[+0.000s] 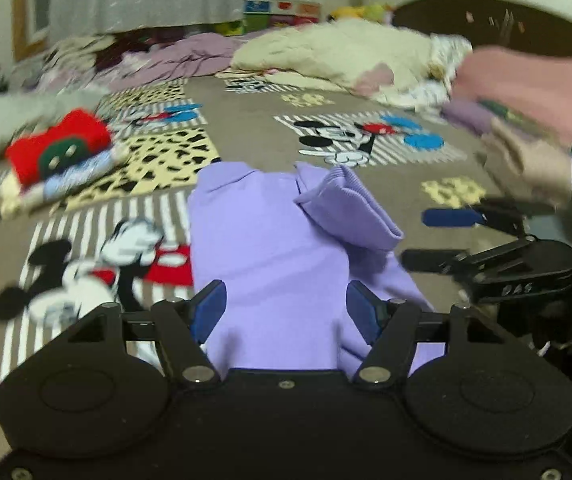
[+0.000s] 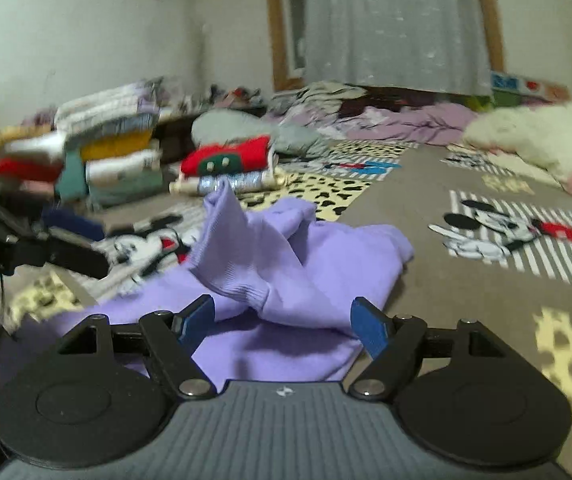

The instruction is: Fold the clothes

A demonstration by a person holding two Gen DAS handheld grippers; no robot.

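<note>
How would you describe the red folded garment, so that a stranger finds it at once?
Start at the cartoon-mouse bedspread and go to its far side, beyond the purple garment. There a short pile of folded clothes stands; the red garment lies on top. Only it has a dark green patch with two pale buttons.

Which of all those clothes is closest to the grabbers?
The purple top, spread flat on the cartoon bedspread right before both open hand-held grippers. The other clothes sit folded in piles or heaped farther back.
</note>
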